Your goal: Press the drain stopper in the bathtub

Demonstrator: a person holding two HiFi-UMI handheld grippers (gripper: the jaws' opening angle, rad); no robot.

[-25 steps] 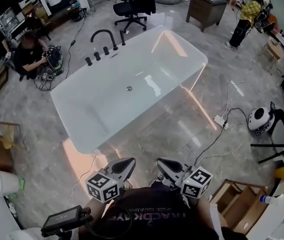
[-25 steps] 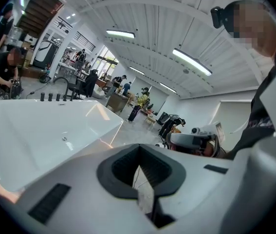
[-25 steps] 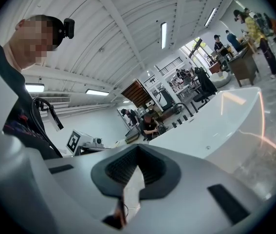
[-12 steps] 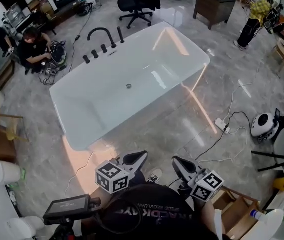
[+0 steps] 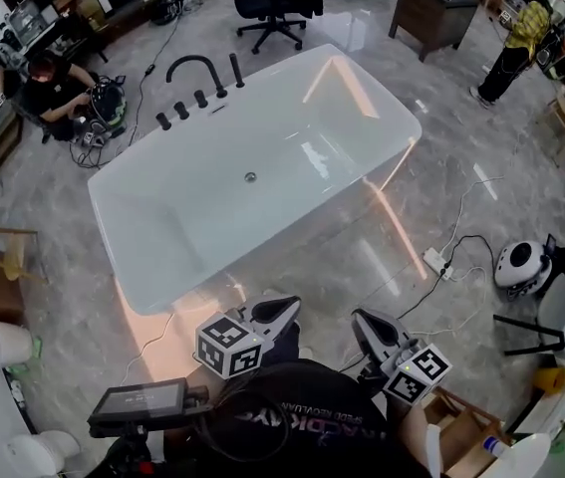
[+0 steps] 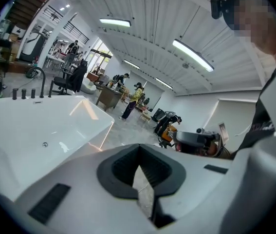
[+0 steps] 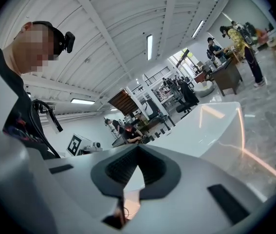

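Both the left hand-held gripper (image 5: pixel 288 307) and the right hand-held gripper (image 5: pixel 359 317) are noted closed and empty, well short of the bathtub (image 5: pixel 152 232), whose drain stopper (image 5: pixel 250 177) lies mid-floor (not yet pressed); one closed tip is best lowered squarely onto it.

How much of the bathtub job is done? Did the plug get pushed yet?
Nothing looks done yet. The drain stopper sits untouched on the bathtub floor. The left gripper and right gripper are shut, empty, outside the tub by the person. Left to do: reach in and press it.
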